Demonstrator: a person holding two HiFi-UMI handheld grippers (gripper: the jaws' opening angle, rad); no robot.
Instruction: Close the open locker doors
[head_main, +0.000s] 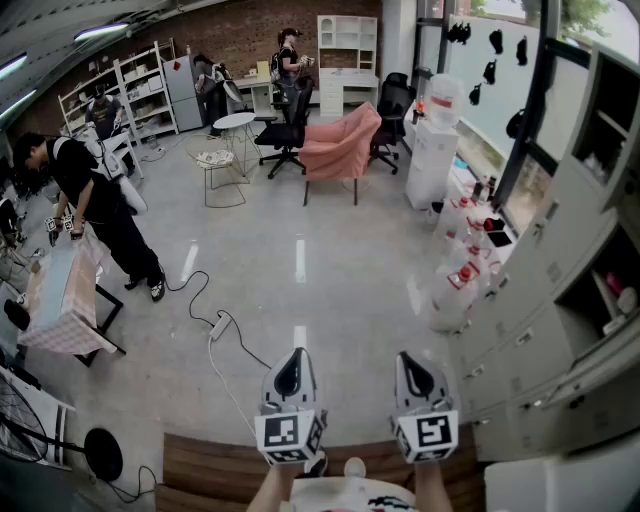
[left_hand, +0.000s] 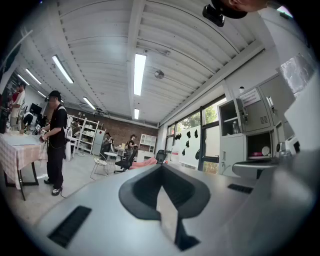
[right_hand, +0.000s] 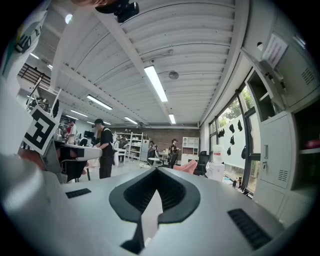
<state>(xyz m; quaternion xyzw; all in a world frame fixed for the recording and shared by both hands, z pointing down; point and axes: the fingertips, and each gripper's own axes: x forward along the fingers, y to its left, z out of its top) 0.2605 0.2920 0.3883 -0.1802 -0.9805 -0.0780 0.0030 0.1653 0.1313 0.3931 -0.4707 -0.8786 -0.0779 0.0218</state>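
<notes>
A bank of grey lockers (head_main: 560, 300) lines the right side of the head view. Two of its compartments stand open, one low (head_main: 605, 295) with small items inside and one higher up (head_main: 610, 125). Both my grippers are held side by side low in the middle, well left of the lockers and touching nothing. My left gripper (head_main: 290, 378) is shut and empty, and so is my right gripper (head_main: 415, 380). From the left gripper (left_hand: 161, 167) the lockers (left_hand: 250, 125) show at the right with an open compartment (left_hand: 260, 149). The right gripper (right_hand: 157, 172) sees locker doors (right_hand: 277, 150) close on its right.
A person in black (head_main: 95, 205) stands by a checkered table (head_main: 62, 300) at the left. A power strip and cord (head_main: 220, 325) lie on the floor ahead. Water jugs (head_main: 460, 285) and a dispenser (head_main: 432, 155) stand by the lockers. A pink-draped chair (head_main: 340, 145) is further back.
</notes>
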